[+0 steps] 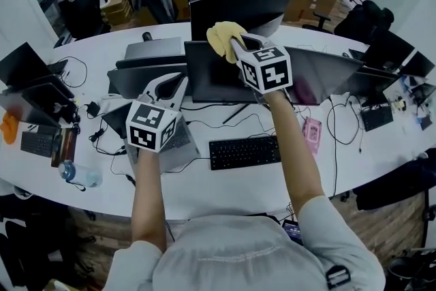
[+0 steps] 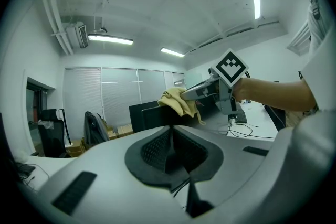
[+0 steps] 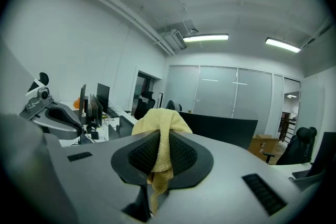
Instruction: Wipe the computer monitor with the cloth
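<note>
Your right tool clamps the yellow cloth at the monitor top edge for wiping; your left tool, pinched together and empty, hovers near-left.

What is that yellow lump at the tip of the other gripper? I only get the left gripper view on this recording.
Observer: In the right gripper view the right claw is shut on a yellow cloth, with a strip hanging down between its pads.
Operator: Where is that over the desk?
Observer: The head view puts the cloth at the top edge of the dark monitor that stands right behind the black keyboard.
Operator: And my own gripper?
Observer: In the head view, the left claw hangs by that monitor's left edge, apart from the cloth.
</note>
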Tool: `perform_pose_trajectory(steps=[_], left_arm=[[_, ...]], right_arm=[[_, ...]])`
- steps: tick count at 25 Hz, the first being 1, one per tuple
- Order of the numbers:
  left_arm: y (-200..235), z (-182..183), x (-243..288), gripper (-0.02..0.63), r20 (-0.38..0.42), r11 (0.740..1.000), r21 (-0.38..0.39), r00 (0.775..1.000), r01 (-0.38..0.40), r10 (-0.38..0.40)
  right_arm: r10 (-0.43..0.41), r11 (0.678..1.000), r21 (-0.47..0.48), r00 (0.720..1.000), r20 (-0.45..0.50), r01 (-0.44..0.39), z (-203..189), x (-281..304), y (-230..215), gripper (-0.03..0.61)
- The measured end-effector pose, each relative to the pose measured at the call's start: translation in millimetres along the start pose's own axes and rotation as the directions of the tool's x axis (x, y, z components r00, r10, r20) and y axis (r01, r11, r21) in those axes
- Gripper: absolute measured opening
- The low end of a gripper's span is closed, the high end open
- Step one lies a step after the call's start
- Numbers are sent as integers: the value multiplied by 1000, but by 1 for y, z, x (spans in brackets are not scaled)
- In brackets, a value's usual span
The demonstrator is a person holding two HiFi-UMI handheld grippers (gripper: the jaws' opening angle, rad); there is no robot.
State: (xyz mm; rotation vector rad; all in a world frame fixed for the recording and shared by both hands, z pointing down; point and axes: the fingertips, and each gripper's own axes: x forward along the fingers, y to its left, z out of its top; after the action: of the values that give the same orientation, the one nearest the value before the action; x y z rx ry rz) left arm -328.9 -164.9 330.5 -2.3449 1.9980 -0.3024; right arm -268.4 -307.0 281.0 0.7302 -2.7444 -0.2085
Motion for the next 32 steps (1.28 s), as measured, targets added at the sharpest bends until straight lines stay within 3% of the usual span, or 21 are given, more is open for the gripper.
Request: perform_pose_trajectory(steps=[12,32], left_arm=[[-71,11,53,32,2,999,2,999,54,-54],[-161,46,122,32,20,998,17,998,66,-66]], right_arm=[[-66,996,56,998,0,65,-31,-55,-80,58],[-134,983,123,991,-11,135,-79,-135,-193,60]])
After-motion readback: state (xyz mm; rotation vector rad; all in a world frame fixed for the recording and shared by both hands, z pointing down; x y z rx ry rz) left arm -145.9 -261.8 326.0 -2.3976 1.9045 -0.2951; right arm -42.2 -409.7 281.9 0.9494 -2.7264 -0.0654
